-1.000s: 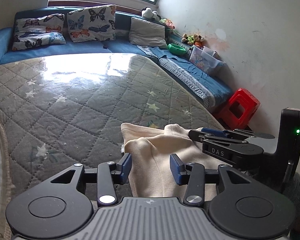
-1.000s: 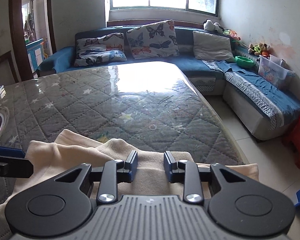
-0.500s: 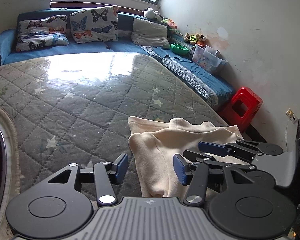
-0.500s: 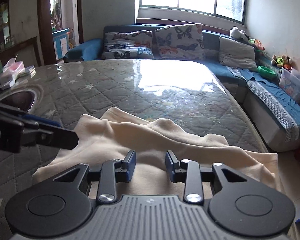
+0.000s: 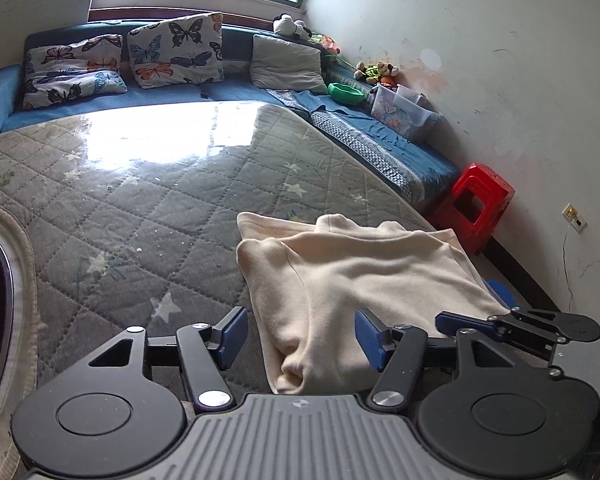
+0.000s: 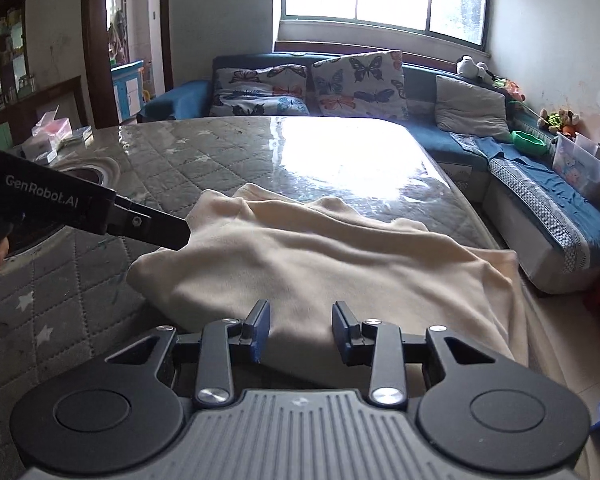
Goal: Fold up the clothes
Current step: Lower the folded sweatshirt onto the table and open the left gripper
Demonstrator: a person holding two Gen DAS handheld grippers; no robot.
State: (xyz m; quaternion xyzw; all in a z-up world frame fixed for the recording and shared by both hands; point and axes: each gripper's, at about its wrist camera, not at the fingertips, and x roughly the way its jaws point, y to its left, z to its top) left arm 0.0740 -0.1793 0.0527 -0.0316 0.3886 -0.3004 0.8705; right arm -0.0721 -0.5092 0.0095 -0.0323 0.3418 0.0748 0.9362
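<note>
Looking along the left gripper, its jaws have just been opening and are now standing wide, with the near corner of the cream garment lying between the pads but not pinched. The garment is lying partly folded at the near right corner of the quilted table, one side reaching the table's right edge above the red stool. The right gripper is showing at the lower right beside the cloth. The risk I am seeing: the released layer is sitting bunched, so it may be slumping open, and a tug toward the edge could send it sliding off.

Looking along the right gripper, its jaws are standing narrowly apart over the garment's near hem, gripping nothing. The left gripper's arm is reaching in to the cloth's left corner, so the two tools are crowding each other. The sofa and the dark round inset are well clear.
</note>
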